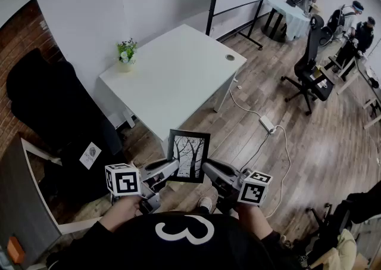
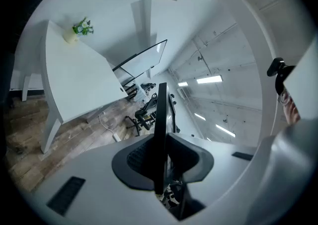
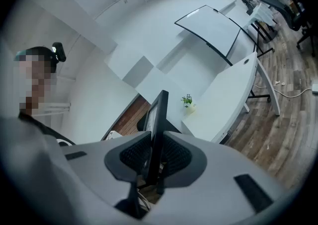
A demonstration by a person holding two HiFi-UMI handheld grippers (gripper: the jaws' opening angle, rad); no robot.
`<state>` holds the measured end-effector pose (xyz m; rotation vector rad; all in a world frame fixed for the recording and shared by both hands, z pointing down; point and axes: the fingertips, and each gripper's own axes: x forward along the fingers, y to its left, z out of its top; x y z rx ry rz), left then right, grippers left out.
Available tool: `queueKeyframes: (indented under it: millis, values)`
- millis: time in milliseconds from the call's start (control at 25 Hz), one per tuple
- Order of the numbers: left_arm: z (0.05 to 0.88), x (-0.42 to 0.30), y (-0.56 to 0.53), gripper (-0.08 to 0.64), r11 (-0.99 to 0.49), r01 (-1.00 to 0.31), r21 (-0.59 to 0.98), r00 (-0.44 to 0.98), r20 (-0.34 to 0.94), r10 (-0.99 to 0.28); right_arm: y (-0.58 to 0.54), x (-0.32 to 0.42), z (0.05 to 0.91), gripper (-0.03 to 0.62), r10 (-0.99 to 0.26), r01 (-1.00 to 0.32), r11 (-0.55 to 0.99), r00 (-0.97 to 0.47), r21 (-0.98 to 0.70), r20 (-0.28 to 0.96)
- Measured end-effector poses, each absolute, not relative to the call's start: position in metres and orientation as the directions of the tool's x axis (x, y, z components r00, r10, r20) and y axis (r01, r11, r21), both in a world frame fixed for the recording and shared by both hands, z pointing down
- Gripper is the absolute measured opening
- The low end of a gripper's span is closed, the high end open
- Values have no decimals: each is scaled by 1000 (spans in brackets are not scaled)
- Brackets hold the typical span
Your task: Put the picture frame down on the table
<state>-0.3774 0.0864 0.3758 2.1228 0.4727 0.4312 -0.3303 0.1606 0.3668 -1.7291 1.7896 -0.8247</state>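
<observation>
A black picture frame [image 1: 189, 155] with a tree drawing hangs upright in the air, in front of the white table [image 1: 178, 78]. My left gripper [image 1: 174, 167] is shut on the frame's left edge and my right gripper [image 1: 205, 170] is shut on its right edge. In the left gripper view the picture frame [image 2: 160, 134] shows edge-on, pinched between the dark pads [image 2: 136, 158]. In the right gripper view the picture frame [image 3: 155, 129] also stands edge-on between the pads [image 3: 175, 155], with the table [image 3: 223, 100] beyond.
A small potted plant [image 1: 126, 53] stands at the table's back left corner. A cable hole [image 1: 230, 57] is near its right corner. A black office chair [image 1: 311, 66], a whiteboard stand [image 1: 238, 0] and a power strip [image 1: 266, 123] are on the wooden floor. People sit at far right.
</observation>
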Motion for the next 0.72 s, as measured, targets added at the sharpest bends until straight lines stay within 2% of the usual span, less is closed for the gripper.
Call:
queueKeyframes:
  millis: [720]
  values:
    - [389,-347,115,87,-480,160,862,844,133,520,189,-304,382,86,-999,-663,-37,4,-747,45]
